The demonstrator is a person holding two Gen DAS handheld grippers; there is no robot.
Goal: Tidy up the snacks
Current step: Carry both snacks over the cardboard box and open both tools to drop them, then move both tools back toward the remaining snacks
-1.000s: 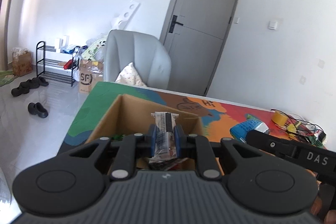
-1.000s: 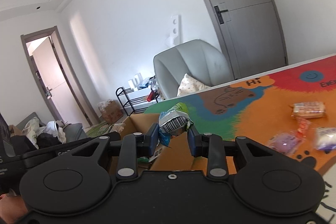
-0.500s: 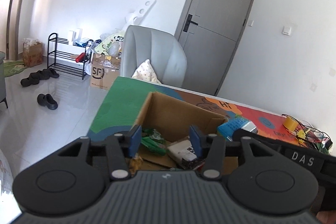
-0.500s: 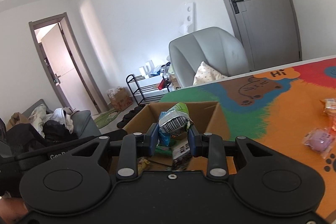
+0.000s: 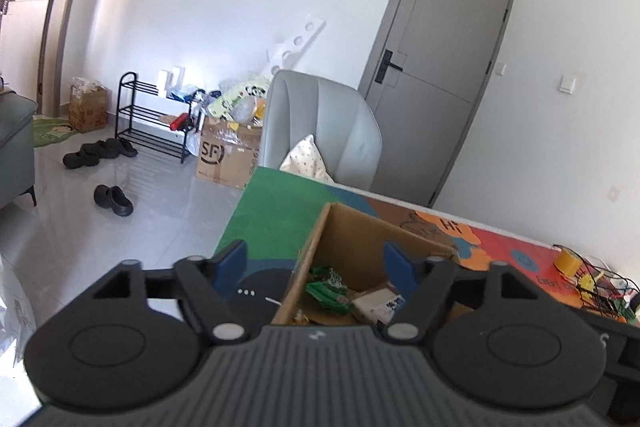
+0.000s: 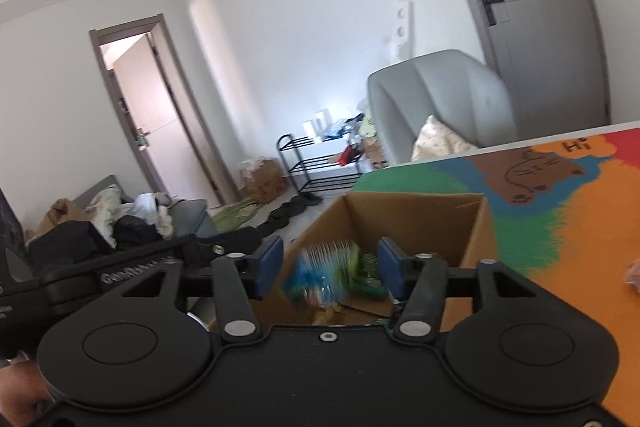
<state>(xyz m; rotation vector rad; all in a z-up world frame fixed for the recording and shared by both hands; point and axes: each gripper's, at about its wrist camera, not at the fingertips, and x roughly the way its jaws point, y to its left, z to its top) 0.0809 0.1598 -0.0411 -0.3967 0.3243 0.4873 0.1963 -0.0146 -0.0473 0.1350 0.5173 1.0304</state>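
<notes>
My left gripper hangs over the near left corner of the open brown cardboard box on the table covered by a colourful cartoon mat. Its blue-padded fingers stand wide apart with nothing between them, and they have just been opening. Below them, inside the box, I see a green snack packet at about 7 o'clock of the box floor and a white wrapped snack with a barcode just beside it toward 5 o'clock.

My right gripper also hovers above the same cardboard box, and its fingers are parted too, having just been opening. Between them I see a blurred blue, green and white snack bag; it looks clear of both pads and over the box opening, though the blur hides its exact position. More green packets lie inside the box toward 3 o'clock of that bag.

At 3 o'clock on the table, well apart from the box, sits a roll of yellow tape.
</notes>
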